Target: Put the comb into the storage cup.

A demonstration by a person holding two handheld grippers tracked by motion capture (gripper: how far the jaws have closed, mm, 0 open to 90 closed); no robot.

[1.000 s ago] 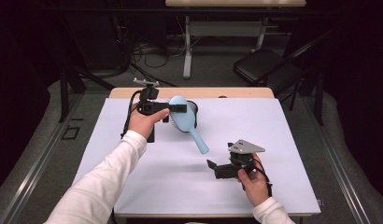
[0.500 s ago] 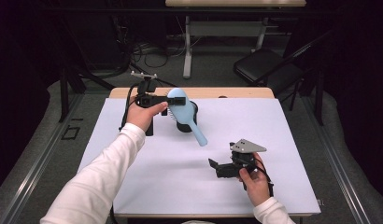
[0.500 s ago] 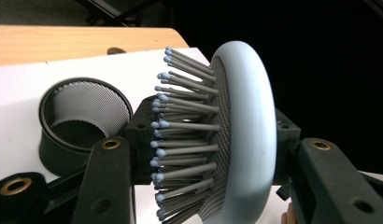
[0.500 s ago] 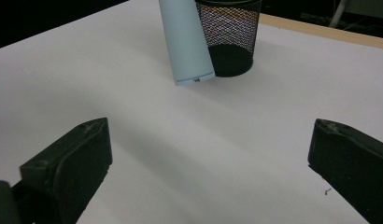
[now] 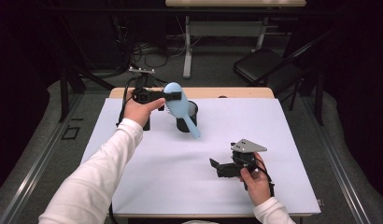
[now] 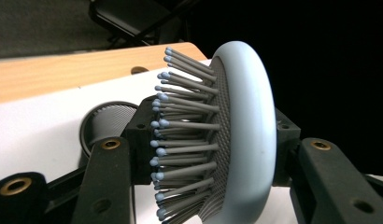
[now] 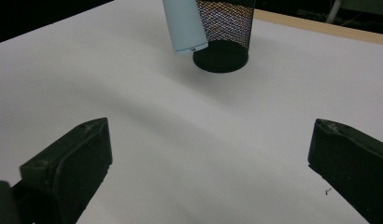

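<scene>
My left gripper [image 5: 173, 95] is shut on the head of a light blue hairbrush [image 5: 180, 112], held in the air over the table's far part. The brush [image 6: 236, 135] has grey bristles with blue tips, and the jaws press on its two sides. Its handle [image 7: 184, 28] slants down toward the near right, in front of a black mesh cup [image 5: 189, 115] that stands on the white table cover [image 5: 199, 182]. The cup [image 7: 224, 35] stands upright just behind the handle's end. My right gripper [image 5: 216, 167] rests low at the near right, open, with nothing between its jaws [image 7: 203, 154].
The bare wooden table edge [image 5: 236, 92] runs along the far side. A small black object [image 5: 146, 123] stands under the left hand. A folding chair [image 5: 266, 65] and a table leg [image 5: 186, 46] stand on the floor beyond.
The left gripper has lifted the hairbrush a little and carried it away from me; the handle hangs higher in front of the cup. The right gripper has stayed still.
</scene>
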